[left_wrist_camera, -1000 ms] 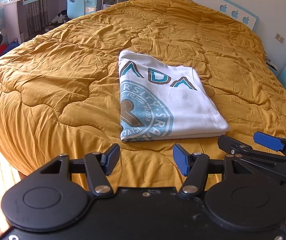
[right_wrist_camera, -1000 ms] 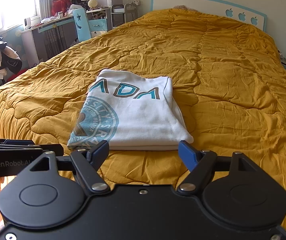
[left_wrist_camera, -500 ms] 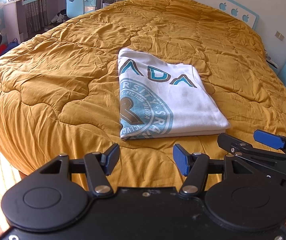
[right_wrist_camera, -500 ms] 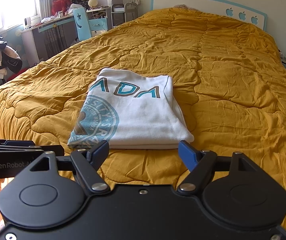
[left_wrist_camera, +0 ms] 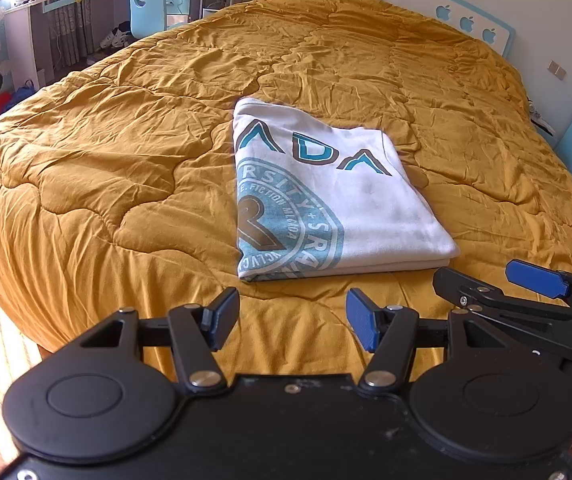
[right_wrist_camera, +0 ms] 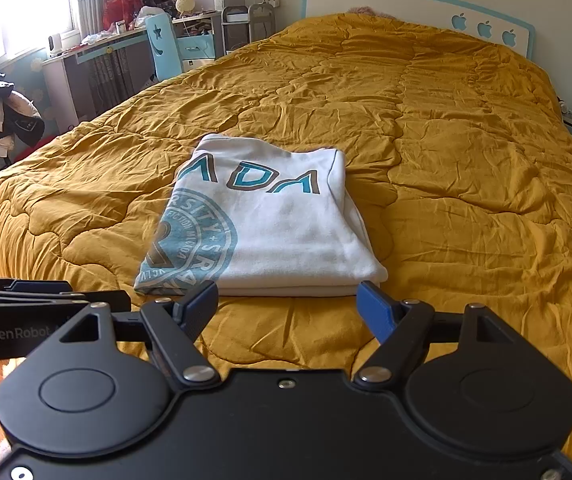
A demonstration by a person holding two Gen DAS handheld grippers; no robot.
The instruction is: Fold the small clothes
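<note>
Fingers apart and empty on both our left gripper (left_wrist_camera: 292, 320) and right gripper (right_wrist_camera: 286, 308), we hover side by side just short of the folded shirt (right_wrist_camera: 270, 224), lying lengthwise ahead on the yellow quilt (left_wrist_camera: 106, 168), nearer our right.

A child's bedroom: quilted bed (right_wrist_camera: 446, 128), apple-cutout headboard (right_wrist_camera: 484, 29), desk (right_wrist_camera: 98, 50).
</note>
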